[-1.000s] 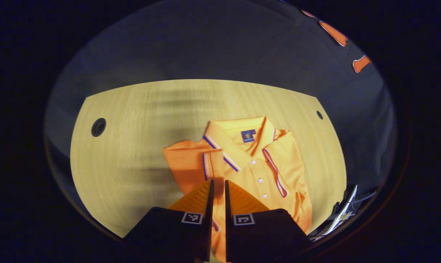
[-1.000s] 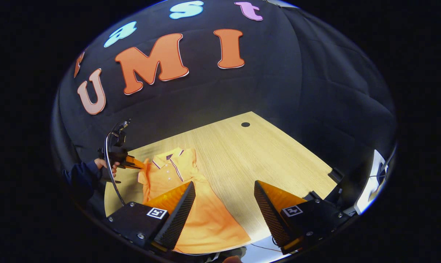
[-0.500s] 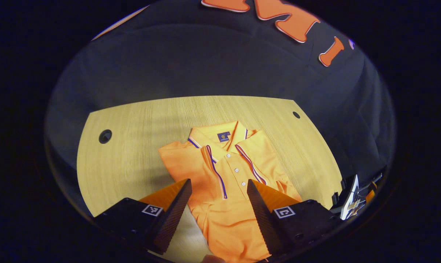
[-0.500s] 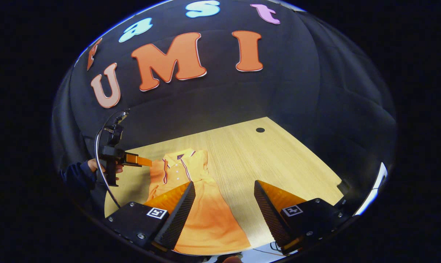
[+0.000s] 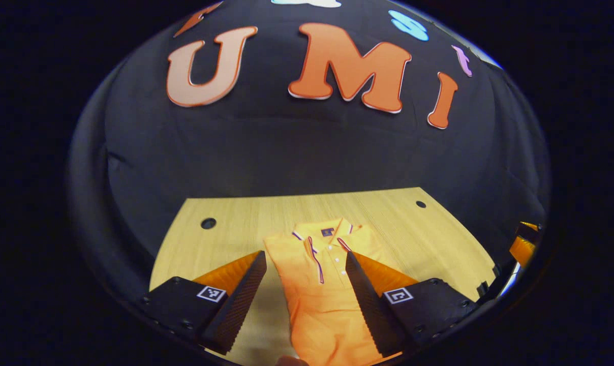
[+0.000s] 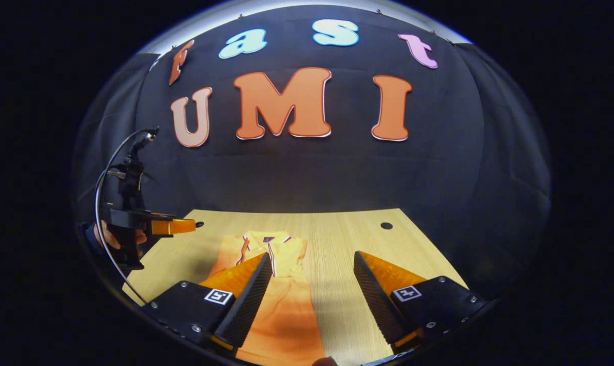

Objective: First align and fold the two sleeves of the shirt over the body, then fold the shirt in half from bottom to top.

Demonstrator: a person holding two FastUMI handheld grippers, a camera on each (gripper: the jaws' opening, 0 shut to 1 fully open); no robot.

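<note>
An orange polo shirt [image 5: 317, 290] with a striped collar lies flat on the wooden table [image 5: 225, 239], collar toward the far wall. Both sleeves are folded in over the body, so it forms a narrow strip. My left gripper [image 5: 304, 254] hovers open above the shirt's lower half with nothing between its fingers. My right gripper [image 6: 312, 254] is open too, raised over the shirt [image 6: 281, 310] and the bare wood to its right. In the right gripper view the left gripper [image 6: 154, 226] hangs above the table's left side, held by a hand [image 6: 109, 239].
The table has round cable holes [image 5: 208, 222] [image 5: 421, 204] [image 6: 386, 225] near its far corners. Black cloth walls stand close behind and beside it. Bare wood lies on both sides of the shirt. A part of the right gripper [image 5: 523, 244] shows at the right edge.
The left gripper, shut on the left sleeve a second ago, has opened and let it go folded over the body. Both grippers have lifted and drawn back, and the shirt looks smaller.
</note>
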